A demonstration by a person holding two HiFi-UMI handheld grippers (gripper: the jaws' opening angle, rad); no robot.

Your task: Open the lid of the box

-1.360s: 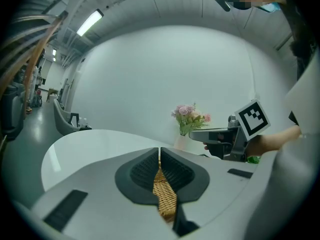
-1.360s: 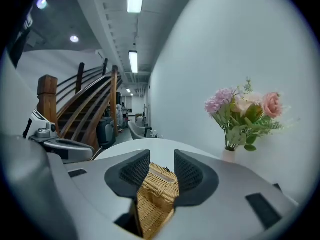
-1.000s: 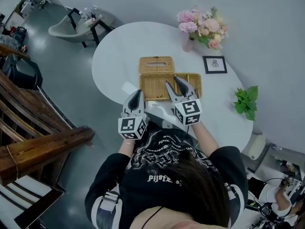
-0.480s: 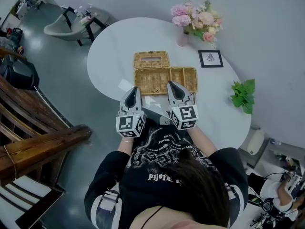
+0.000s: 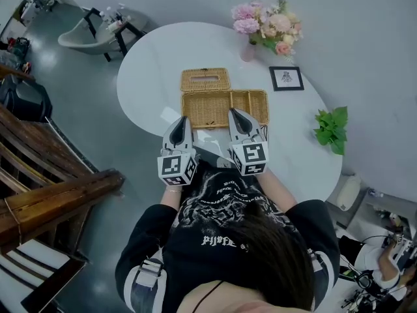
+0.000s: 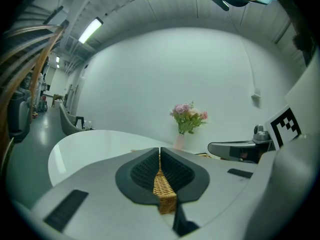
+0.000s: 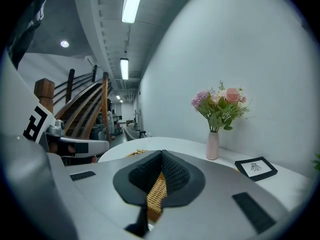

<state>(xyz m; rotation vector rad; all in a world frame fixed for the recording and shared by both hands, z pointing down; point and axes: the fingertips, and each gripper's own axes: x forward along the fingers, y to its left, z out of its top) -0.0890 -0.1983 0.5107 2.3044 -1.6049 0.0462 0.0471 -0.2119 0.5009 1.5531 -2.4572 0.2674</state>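
A wicker box (image 5: 225,108) stands open on the round white table (image 5: 156,64); its interior has a divider. Its wicker lid (image 5: 205,79) lies flat right behind it. My left gripper (image 5: 180,120) hovers at the table's near edge, left of the box's front corner, shut and empty. My right gripper (image 5: 236,113) points at the box's front wall; its jaws have just been closing and are now shut with nothing between them. In the left gripper view the left gripper (image 6: 160,149) shows wicker beyond its jaws, as does the right gripper (image 7: 161,153) in the right gripper view.
A pink vase of flowers (image 5: 249,49) and a small framed picture (image 5: 286,78) stand behind the box at the right. A green leafy sprig (image 5: 331,128) lies at the table's right edge. Wooden stairs (image 5: 39,175) rise on the left.
The right gripper's jaws, spread wide over the box's front a second ago, have come together, and it has drawn slightly back toward me. The left gripper has stayed put.
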